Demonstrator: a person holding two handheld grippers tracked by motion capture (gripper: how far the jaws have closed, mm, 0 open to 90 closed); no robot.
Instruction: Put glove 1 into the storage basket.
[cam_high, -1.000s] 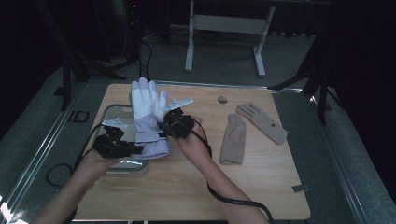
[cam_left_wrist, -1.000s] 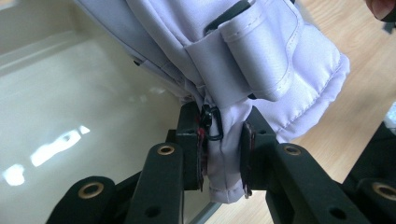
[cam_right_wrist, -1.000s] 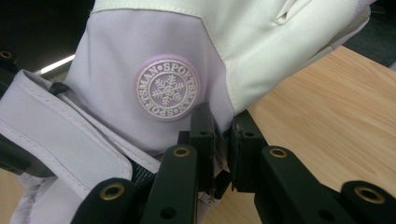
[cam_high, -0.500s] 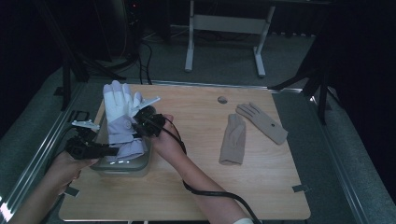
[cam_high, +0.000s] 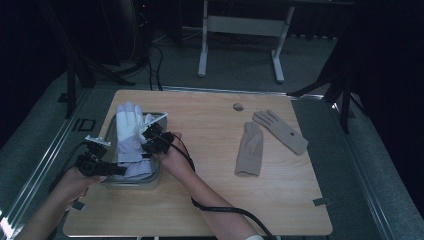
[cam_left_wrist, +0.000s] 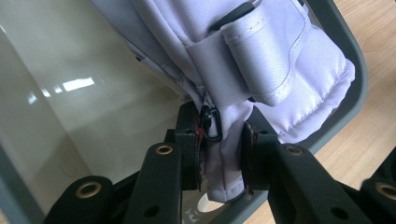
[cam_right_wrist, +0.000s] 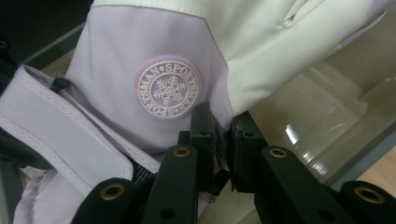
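— Left gripper view first: what has the left gripper got?

— Its two black jaws are clamped on the cuff hem of the lilac ski glove, right beside a small black clip. A padded wrist strap bulges just above the jaws.

— And the right gripper?

— Pinched tight on the same glove's edge, just below a round snowflake badge that reads SPORTSMAN. Cream fabric meets the lilac there.

— Where is the glove, then?

— From the high view, it hangs between the two tools over the grey-rimmed bin at the table's left side. Its white fingers point away from the person, and the cuff end droops into the bin. The left gripper holds the near end, the right gripper the side of the ski glove.

— Anything else on the wooden table?

— Two tan gloves, well apart from the bin: one folded tan glove and one flat tan glove, just beside each other. A small grey lump sits nearer the far edge.
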